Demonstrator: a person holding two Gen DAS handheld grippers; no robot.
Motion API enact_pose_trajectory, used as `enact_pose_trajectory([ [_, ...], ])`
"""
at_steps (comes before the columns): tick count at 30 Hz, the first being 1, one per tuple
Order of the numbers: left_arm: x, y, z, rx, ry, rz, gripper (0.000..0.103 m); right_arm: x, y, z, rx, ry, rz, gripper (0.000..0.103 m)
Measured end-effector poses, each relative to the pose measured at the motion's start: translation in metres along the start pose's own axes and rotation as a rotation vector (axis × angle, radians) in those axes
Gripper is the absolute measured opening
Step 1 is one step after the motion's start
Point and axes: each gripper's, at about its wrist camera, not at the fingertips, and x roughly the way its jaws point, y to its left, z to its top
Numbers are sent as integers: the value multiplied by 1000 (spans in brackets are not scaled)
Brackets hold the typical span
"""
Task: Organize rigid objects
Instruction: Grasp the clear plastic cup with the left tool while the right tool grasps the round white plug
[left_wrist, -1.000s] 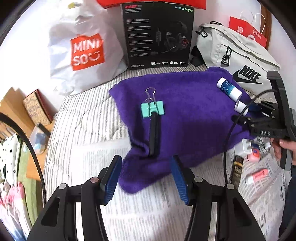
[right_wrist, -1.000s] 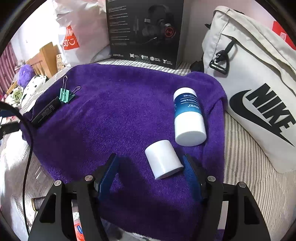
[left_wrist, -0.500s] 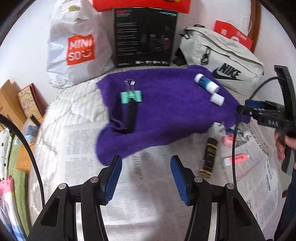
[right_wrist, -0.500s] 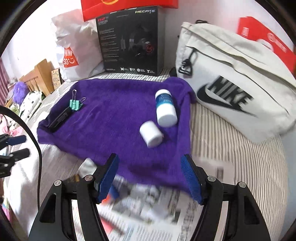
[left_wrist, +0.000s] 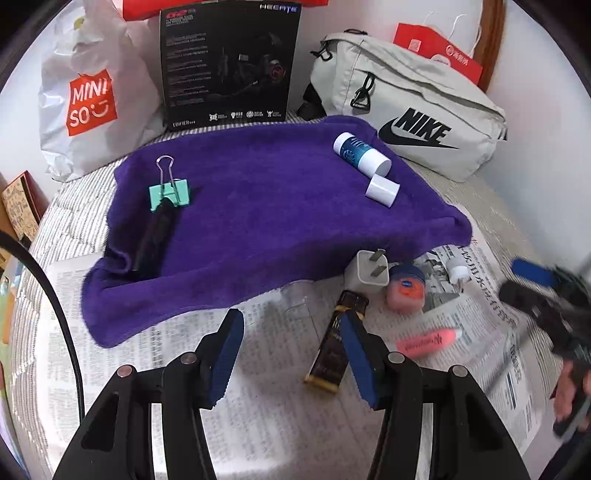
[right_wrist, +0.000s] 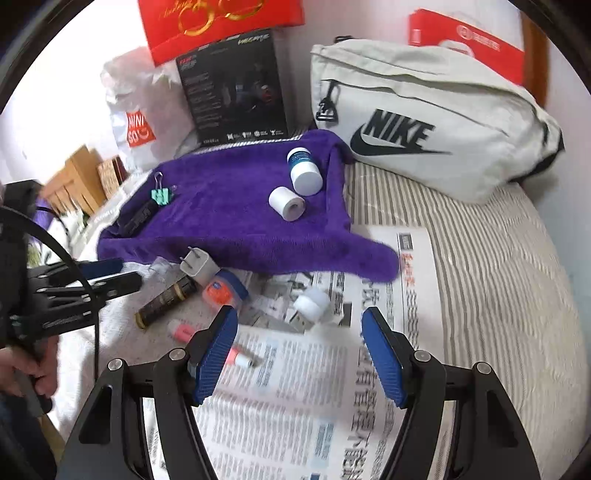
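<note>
Both tools stand spread and empty: left tool (left_wrist: 291, 354), right tool (right_wrist: 295, 350). At 12 o'clock the purple towel (left_wrist: 266, 206) carries a blue-labelled white tube (left_wrist: 360, 152), its white cap (left_wrist: 382, 190) and a green binder clip (left_wrist: 169, 195). Only the right view shows the whole small white USB piece (right_wrist: 309, 308), lying on newspaper (right_wrist: 295, 387) between its fingers.
</note>
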Motion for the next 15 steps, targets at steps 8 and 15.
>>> enact_pose_trajectory([
  [8, 24, -7, 4, -16, 18, 52, 52, 6, -10, -18, 3, -28, -3, 58],
  [15, 35, -5, 0, -50, -21, 69, 52, 35, -6, -28, -66, -8, -30, 31],
])
